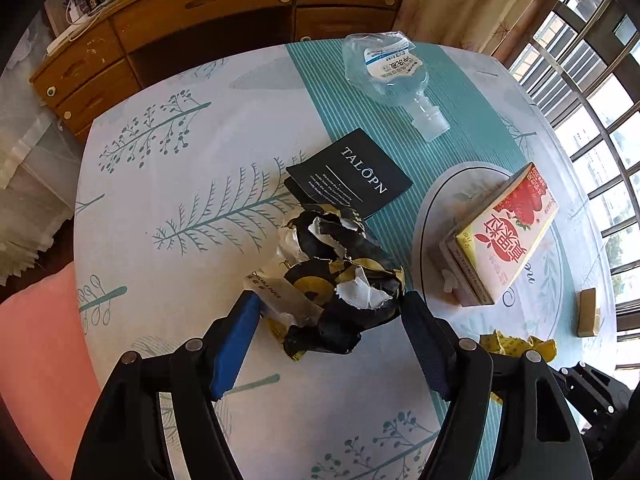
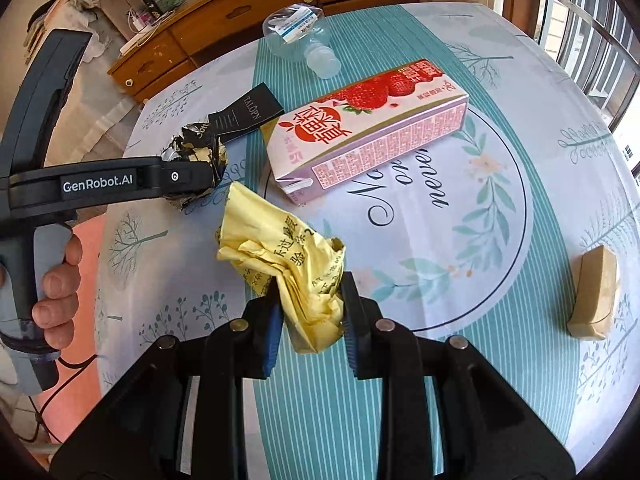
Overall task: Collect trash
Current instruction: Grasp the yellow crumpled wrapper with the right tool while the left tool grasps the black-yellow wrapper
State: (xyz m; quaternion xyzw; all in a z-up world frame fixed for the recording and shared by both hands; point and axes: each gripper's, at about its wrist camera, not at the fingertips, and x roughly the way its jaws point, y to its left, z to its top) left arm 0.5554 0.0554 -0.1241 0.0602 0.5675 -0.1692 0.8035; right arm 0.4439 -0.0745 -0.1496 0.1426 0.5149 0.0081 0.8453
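Observation:
A crumpled black and gold wrapper [image 1: 344, 276] lies on the tablecloth [image 1: 168, 152], partly over a black "TALOPN" card [image 1: 352, 172]. My left gripper [image 1: 332, 304] points down over it, open, one blue pad on each side of the wad; whether the pads touch it is unclear. In the right wrist view the wrapper [image 2: 196, 140] shows beyond the left gripper's [image 2: 200, 172] body, which a person's hand [image 2: 56, 280] holds. My right gripper [image 2: 310, 292] is shut on a crumpled yellow paper [image 2: 280, 256] with printed text, lifted off the table. A corner of that yellow paper [image 1: 516, 346] shows in the left wrist view.
A strawberry drink carton [image 2: 368, 128] lies on its side mid-table. A squashed clear plastic bottle [image 2: 300, 36] lies at the far edge. A small tan box [image 2: 596, 300] sits at the right. A wooden dresser [image 1: 200, 12] stands behind, a pink seat [image 1: 40, 340] at the left, windows on the right.

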